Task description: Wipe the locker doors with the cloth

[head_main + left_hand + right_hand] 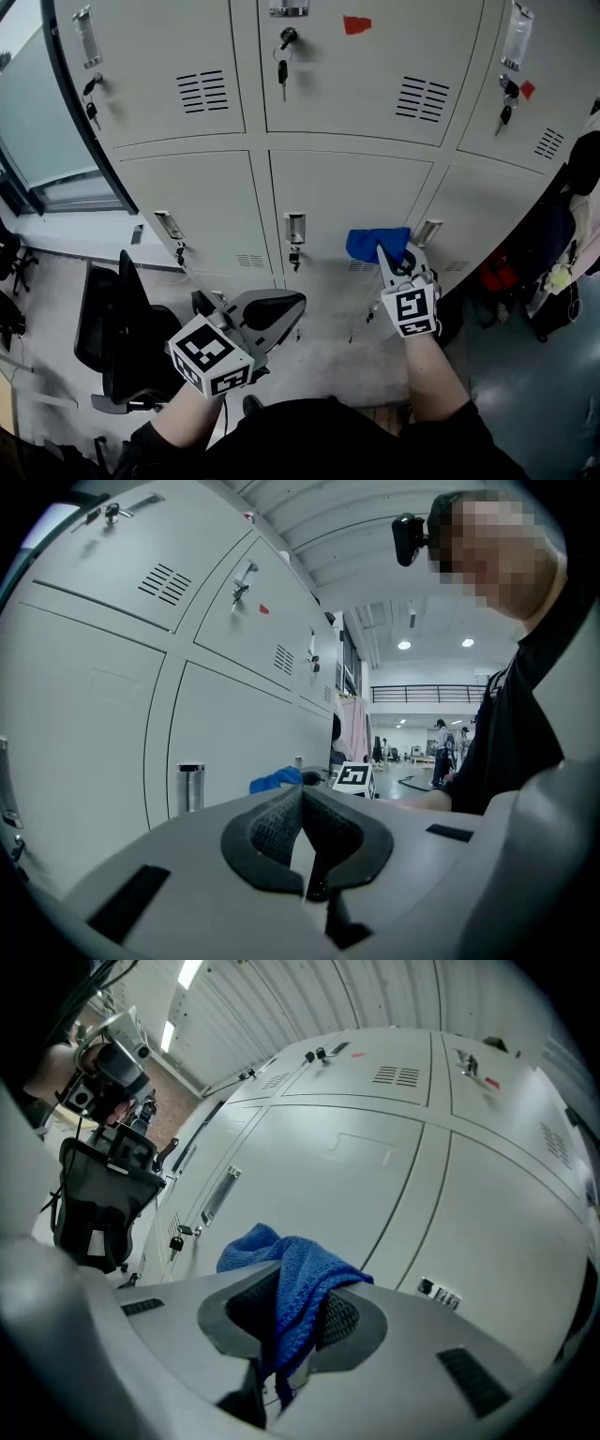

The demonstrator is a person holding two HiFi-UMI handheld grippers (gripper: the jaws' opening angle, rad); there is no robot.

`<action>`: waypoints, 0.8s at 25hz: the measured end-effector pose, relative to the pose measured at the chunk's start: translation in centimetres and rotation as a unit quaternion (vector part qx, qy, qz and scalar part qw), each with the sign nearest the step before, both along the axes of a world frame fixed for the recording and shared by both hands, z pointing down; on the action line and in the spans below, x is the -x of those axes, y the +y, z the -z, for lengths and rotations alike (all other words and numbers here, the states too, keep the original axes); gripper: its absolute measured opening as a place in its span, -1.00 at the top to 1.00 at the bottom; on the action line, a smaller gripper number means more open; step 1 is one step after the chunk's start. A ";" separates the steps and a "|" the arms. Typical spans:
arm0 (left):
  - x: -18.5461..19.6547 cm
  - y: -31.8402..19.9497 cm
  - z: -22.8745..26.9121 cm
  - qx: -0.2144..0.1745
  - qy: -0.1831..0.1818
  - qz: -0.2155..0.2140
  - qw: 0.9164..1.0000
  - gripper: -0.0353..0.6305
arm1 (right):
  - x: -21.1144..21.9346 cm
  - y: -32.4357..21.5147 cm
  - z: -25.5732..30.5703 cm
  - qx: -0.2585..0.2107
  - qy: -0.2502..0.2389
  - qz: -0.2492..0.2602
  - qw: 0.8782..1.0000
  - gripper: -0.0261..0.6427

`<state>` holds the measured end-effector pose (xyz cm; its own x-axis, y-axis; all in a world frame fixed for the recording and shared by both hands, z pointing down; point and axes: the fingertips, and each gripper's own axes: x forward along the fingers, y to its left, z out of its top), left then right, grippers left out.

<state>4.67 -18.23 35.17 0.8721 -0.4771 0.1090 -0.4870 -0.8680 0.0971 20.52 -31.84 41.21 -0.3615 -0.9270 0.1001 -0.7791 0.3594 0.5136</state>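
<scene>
A blue cloth (377,244) is pressed against the lower middle locker door (347,202), near its right edge. My right gripper (396,260) is shut on the cloth; in the right gripper view the blue cloth (291,1288) hangs pinched between the jaws, close to the grey locker door (356,1185). My left gripper (281,314) is held lower and to the left, away from the doors, shut with nothing in it. In the left gripper view its jaws (302,832) meet, and the cloth (276,780) shows far off beside the lockers.
A black office chair (117,328) stands at lower left, close to the left gripper. Keys hang from locks on the upper doors (283,70). Bags and clothes (553,253) pile at the right by the lockers. A glass partition (47,112) runs along the left.
</scene>
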 end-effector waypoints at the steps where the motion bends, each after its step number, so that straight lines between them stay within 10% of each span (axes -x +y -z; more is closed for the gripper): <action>1: -0.1 0.1 0.0 0.001 0.000 -0.001 1.000 0.87 | -0.7 0.0 -0.1 0.001 -0.001 -0.006 1.000 0.73; 8: 0.7 0.4 -0.3 0.005 -0.004 0.003 1.000 0.87 | -2.0 0.6 -0.6 0.007 -0.007 -0.033 0.999 0.73; 20: 4.7 1.8 -1.2 0.018 -0.009 0.024 1.000 0.87 | 11.8 0.9 -4.5 0.032 0.031 0.082 0.996 0.73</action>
